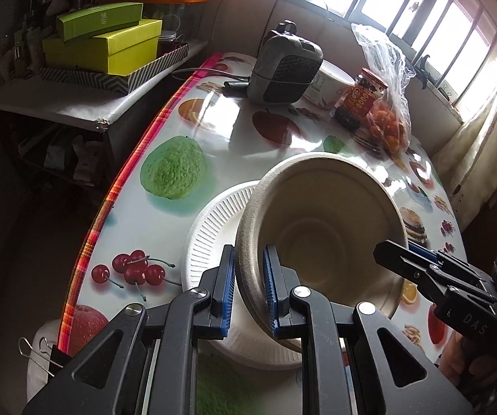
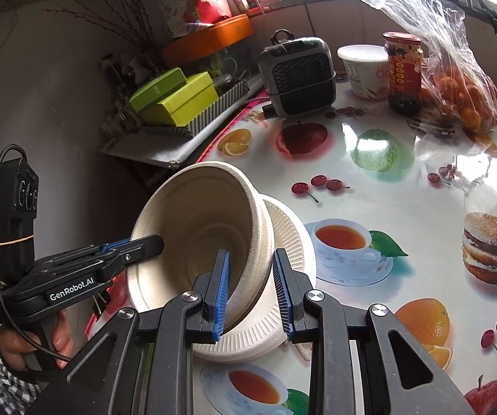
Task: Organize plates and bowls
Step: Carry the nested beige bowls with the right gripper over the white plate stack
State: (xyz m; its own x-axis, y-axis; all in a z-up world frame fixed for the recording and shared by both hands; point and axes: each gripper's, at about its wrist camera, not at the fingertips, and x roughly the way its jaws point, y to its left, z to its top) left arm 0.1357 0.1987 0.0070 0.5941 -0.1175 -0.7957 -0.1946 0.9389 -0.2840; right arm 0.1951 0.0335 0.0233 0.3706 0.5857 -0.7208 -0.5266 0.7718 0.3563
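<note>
Bowl held tilted over plate on table; your left gripper and right gripper both clamp its rim; next, level it, lower onto plate, then release.

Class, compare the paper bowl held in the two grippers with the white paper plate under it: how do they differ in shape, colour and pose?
The bowl is deep and smooth-walled; the plate is shallow with a ribbed rim. The bowl is beige, the plate white. The bowl is tilted, gripped at its rim by the left gripper and right gripper; the plate lies flat on the table. Both look like disposable tableware.
</note>
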